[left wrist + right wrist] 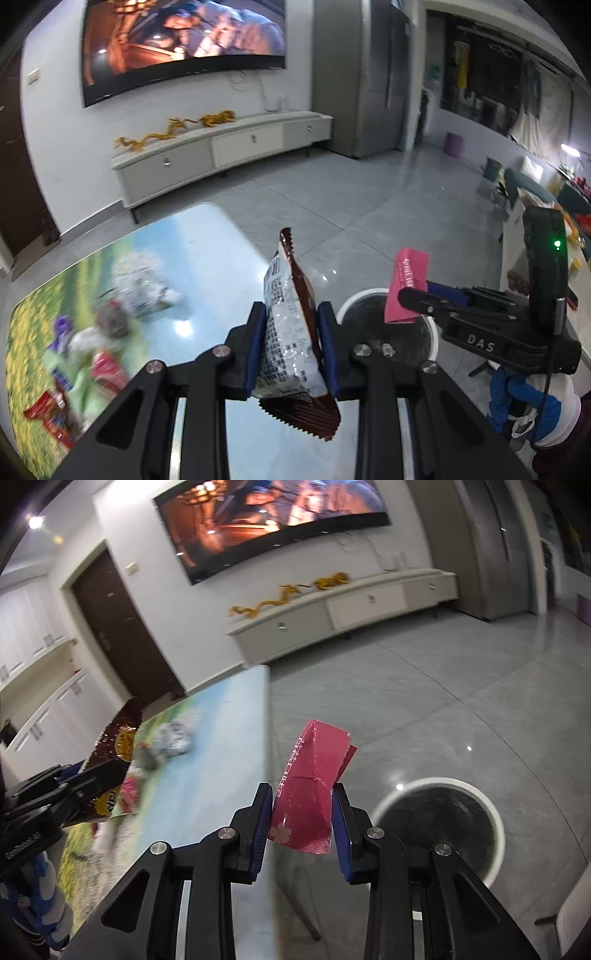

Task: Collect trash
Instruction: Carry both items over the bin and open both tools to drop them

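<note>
Now my left tongs [291, 343] pinch a brown snack wrapper [291, 332] upright, the white bin [432, 332] just right of them. Through the right camera, my right tongs [300, 823] pinch a pink packet [314, 786]; the bin sits lower right, the counter [221, 775] left.

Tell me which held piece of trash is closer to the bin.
The pink packet, in the right tool, already hangs over the bin's rim. The brown snack bag in the left tool is beside it.
</note>
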A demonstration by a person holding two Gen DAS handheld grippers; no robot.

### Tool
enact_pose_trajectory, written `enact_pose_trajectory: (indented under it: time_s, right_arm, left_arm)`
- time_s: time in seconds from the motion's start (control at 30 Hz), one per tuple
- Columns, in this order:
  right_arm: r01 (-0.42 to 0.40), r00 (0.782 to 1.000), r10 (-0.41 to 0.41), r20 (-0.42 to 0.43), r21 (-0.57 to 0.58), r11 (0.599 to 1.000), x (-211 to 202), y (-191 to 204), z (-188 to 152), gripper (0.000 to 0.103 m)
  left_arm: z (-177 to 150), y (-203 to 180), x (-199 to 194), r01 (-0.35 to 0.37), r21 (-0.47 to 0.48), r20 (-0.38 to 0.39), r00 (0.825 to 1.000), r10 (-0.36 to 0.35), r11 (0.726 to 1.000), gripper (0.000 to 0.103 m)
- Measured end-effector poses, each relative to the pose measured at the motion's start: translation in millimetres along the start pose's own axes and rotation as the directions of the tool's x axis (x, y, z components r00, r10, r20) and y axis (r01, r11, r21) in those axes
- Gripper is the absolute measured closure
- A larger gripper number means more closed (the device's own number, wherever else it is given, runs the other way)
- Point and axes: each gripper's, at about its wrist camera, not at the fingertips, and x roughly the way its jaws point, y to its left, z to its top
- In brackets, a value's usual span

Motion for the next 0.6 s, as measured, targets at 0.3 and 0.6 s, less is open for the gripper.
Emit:
enact_pose_trajectory:
  time_s: [0.3, 0.6]
  right_arm:
    - [0.109, 0.994, -0.106, -0.032, 0.111, 0.988, 22.3, -72.2, -5.2, 0.071]
    - [0.169, 0.985, -0.158, -0.072, 0.18, 0.969, 40.4, -118.6, -14.6, 0.071]
  left_arm:
    - [12.0, -47.8, 76.5, 0.079, 0.057, -0.105, 0.992, -0.073, 0.995, 0.076]
    - [14.3, -85.7, 117.4, 0.124, 0.097, -0.16, 0.981, -0.108, 0.987, 0.076]
